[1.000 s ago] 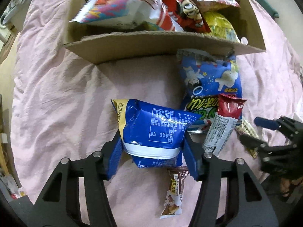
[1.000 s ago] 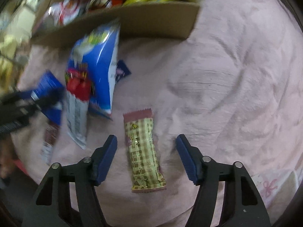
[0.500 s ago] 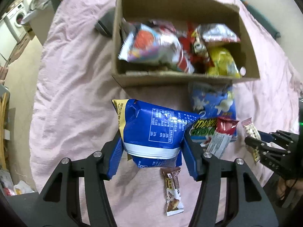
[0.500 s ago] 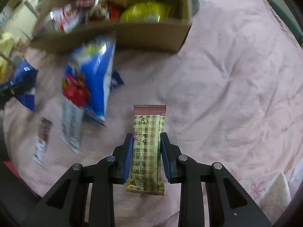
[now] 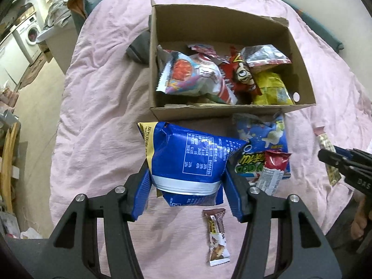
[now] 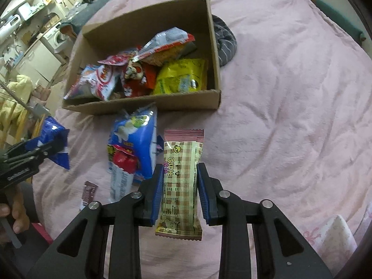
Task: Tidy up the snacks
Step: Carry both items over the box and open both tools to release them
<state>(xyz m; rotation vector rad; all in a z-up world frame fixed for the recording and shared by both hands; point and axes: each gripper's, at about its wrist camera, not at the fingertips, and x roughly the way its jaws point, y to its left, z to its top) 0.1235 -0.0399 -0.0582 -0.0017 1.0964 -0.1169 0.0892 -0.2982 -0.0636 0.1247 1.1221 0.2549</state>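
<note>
two grippers each carry one snack above a bed covered in a wrinkled pink sheet. the left gripper has its blue-padded fingers clenched on the lower part of a puffy blue bag, which has a yellow edge and a white band and hangs clear of the sheet. the right gripper has its fingers pressed against both long sides of a slim plaid bar with a dusty-pink sealed top, held upright and lifted off the bed.

ahead of both sits an open cardboard box on the sheet. inside it lie a white and red bag, a red packet with a cartoon face, a yellow bag near the right wall, and a silver and red pouch resting on top of the others.

just in front of the box's near wall, on the sheet, lies a blue and white popcorn bag, with a red-topped white packet lying across its near end. a small brown chocolate bar lies by itself closer to the cameras, apart from those two. a grey striped cloth sits bunched against the box's outer side. a washing machine stands in the room beyond the bed.
</note>
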